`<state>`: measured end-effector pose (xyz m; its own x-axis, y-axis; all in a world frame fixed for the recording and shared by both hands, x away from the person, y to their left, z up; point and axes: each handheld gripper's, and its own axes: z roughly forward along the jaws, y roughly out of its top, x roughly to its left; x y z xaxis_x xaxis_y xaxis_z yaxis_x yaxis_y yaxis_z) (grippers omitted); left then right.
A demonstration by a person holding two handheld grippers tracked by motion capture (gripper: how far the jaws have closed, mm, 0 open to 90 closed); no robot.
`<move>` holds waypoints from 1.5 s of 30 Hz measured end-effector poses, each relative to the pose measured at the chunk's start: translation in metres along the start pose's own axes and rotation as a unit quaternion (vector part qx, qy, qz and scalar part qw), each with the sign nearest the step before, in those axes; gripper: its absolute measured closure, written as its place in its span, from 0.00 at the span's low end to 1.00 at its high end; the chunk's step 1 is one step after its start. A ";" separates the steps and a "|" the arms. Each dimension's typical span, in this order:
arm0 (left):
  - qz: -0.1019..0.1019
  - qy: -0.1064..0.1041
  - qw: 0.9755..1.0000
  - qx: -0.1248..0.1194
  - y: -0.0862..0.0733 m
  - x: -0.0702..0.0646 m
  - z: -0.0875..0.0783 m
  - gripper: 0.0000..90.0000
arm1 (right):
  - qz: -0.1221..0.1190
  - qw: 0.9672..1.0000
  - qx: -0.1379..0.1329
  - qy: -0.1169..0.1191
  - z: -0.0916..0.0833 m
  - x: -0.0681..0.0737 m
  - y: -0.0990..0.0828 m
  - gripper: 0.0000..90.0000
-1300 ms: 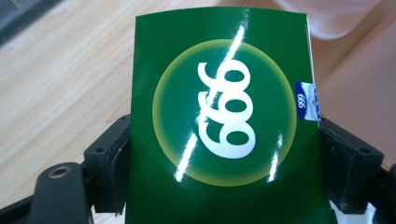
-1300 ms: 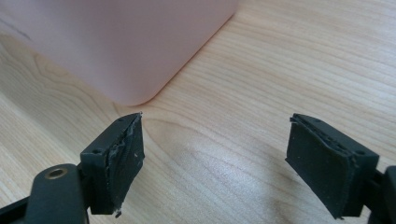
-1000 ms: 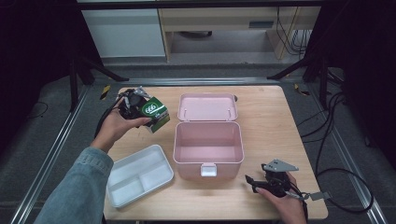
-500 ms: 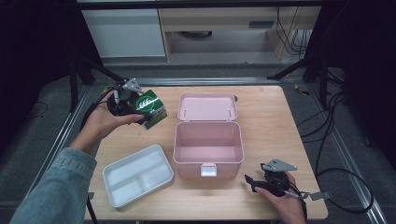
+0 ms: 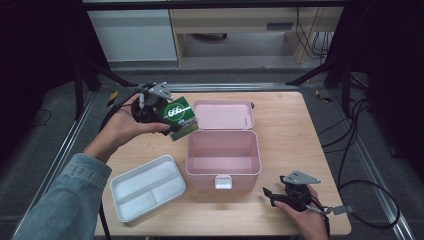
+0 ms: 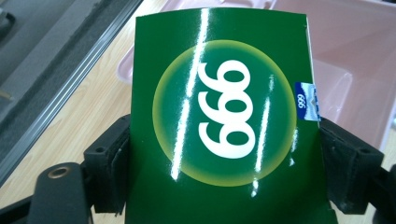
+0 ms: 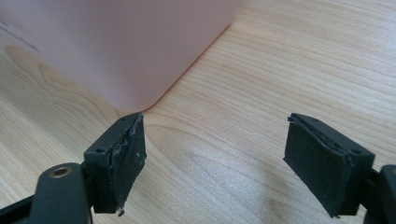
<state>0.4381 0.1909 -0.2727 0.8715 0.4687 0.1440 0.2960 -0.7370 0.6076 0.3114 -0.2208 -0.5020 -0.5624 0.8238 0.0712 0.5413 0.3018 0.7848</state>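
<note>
holding the green "999" box [image 5: 179,118] clamped between its pads, the left tongs [image 5: 159,111] hang above the surface [image 5: 280,120] just left of the open pink case [image 5: 223,159], which looks empty; the white tray insert [image 5: 147,187] lies out beside it, so packing seems barely begun. the right tongs [image 5: 270,194] rest apart, empty, by the case's corner.

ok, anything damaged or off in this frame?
One thing: the rubber pad on one jaw of the right gripper is frayed along its edge, with bits hanging loose. Otherwise normal: the glossy green "999" carton sits squarely in the left gripper, and the open pink plastic box is empty.
</note>
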 end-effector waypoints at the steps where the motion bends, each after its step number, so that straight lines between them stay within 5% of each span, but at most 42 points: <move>1: 0.002 -0.003 1.000 0.000 0.003 -0.002 0.002 0.20 | 0.002 1.000 -0.003 0.001 -0.001 0.000 0.001 0.23; 16: 0.048 -0.040 0.998 0.007 0.048 -0.021 0.028 0.20 | 0.010 1.000 -0.014 0.002 -0.003 -0.003 0.003 0.23; 34: 0.120 -0.094 0.988 0.027 0.094 -0.058 0.078 0.20 | 0.022 1.000 -0.017 -0.015 -0.012 -0.010 -0.005 0.24; 45: 0.135 -0.114 0.984 0.032 0.106 -0.066 0.094 0.20 | 0.025 0.999 -0.020 -0.021 -0.017 -0.012 -0.005 0.24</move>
<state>0.4489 0.0358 -0.2913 0.9847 0.1356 0.1098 0.0593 -0.8518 0.5204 0.3048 -0.2400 -0.4968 -0.5081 0.8572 0.0844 0.5415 0.2417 0.8052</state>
